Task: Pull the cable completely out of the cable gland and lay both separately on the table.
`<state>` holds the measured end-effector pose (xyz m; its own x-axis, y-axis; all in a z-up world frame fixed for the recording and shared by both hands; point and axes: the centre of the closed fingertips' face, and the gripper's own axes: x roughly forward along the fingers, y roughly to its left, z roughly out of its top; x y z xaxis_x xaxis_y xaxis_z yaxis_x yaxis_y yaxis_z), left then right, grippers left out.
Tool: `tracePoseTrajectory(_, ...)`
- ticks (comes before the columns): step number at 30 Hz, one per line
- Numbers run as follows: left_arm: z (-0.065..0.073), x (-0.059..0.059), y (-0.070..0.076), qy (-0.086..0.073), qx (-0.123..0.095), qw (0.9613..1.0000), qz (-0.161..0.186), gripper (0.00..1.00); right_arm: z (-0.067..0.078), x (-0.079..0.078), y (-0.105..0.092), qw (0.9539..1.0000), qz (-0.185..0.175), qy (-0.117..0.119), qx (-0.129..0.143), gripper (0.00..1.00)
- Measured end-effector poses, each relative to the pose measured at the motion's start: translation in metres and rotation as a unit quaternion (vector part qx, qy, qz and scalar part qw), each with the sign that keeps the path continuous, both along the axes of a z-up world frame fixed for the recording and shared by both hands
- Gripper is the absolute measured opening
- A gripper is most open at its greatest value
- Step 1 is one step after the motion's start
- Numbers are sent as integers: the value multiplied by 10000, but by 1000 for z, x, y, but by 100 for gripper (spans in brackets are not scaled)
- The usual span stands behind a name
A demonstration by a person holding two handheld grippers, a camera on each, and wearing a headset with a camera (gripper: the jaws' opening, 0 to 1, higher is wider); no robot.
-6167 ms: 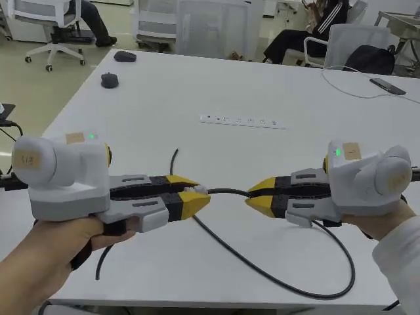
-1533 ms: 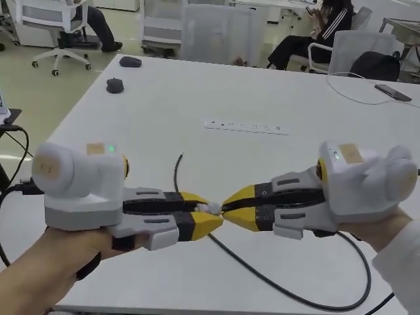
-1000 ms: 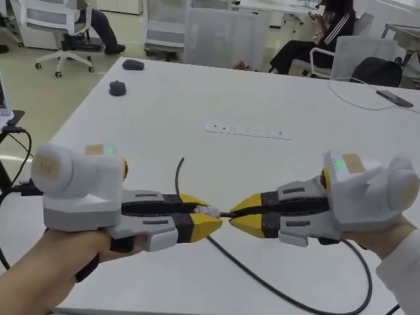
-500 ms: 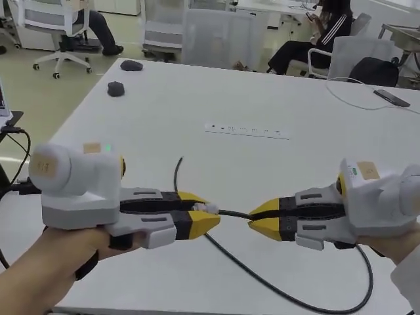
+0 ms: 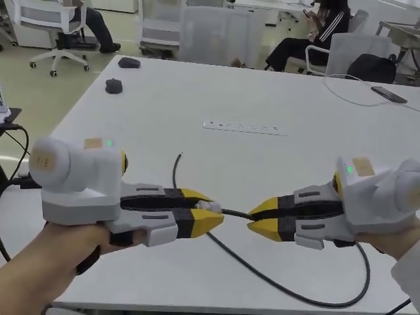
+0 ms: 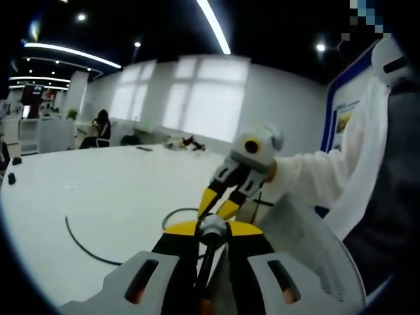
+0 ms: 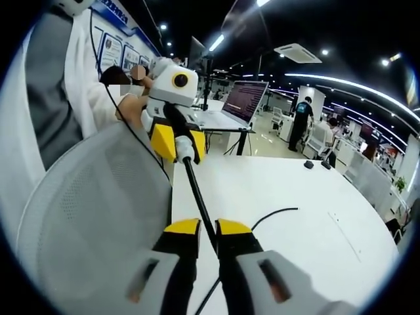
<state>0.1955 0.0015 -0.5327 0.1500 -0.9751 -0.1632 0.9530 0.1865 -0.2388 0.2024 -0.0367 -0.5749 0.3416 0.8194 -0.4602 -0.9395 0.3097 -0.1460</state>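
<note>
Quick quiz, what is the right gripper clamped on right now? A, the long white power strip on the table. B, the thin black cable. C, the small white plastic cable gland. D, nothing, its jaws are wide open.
B: in the right gripper view, the right gripper has its jaws closed around the thin black cable, while the white plastic cable gland sits in the tips of the left gripper.
</note>
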Motion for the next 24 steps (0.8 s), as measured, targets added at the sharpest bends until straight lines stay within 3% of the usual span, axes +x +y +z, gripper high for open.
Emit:
tracePoseTrajectory(9,2,-1,-1,-60,-28,10000,-53,16,26,-6,31,9988,306,-329,188,12)
tracePoseTrajectory(18,3,0,-1,-123,-52,9999,-44,16,24,-5,37,9982,475,-348,90,7)
tracePoseTrajectory(24,3,1,-1,-26,-71,10000,-26,16,23,-5,37,9981,517,-322,76,6)
